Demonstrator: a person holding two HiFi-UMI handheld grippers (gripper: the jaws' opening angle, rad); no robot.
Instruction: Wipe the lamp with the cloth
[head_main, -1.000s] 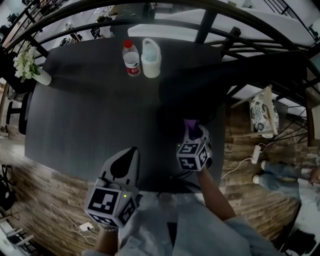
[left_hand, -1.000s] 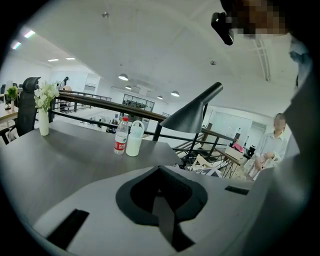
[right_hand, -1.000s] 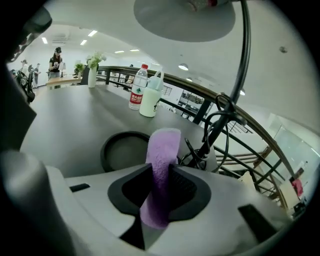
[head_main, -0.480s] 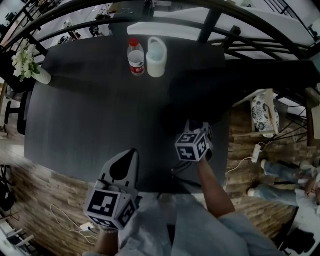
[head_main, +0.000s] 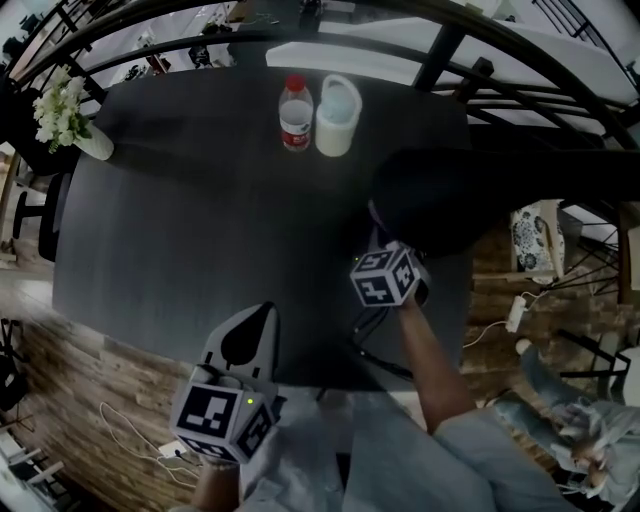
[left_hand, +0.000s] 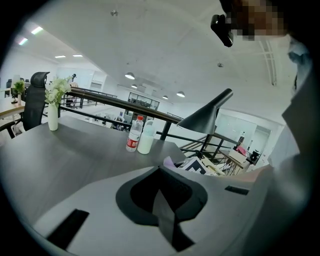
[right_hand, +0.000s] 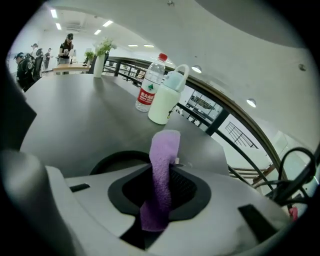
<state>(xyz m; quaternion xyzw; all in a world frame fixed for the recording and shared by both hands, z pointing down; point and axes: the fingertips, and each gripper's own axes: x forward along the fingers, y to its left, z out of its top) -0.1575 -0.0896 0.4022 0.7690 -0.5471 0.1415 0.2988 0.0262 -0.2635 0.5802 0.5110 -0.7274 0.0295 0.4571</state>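
Observation:
The black lamp's cone shade (head_main: 432, 198) hangs over the right side of the dark table (head_main: 180, 230); the left gripper view shows the shade (left_hand: 205, 116) on its slanted arm. My right gripper (head_main: 385, 238) sits just under the shade's near edge, shut on a purple cloth (right_hand: 161, 172) that sticks up between its jaws. In the head view only a sliver of the cloth (head_main: 373, 212) shows. The round dark lamp base (right_hand: 112, 161) lies just ahead of the right gripper (right_hand: 167, 165). Near the table's front edge my left gripper (head_main: 245, 335) is shut and holds nothing.
A red-capped water bottle (head_main: 294, 112) and a white jug (head_main: 336, 115) stand at the table's far side. A white vase with flowers (head_main: 75, 125) sits at the far left corner. Black railings run behind the table. A cable (head_main: 375, 350) trails off the front edge.
My right gripper has carried the cloth farther across the table, to just under the lamp shade. The head view has shifted. The left gripper has stayed put.

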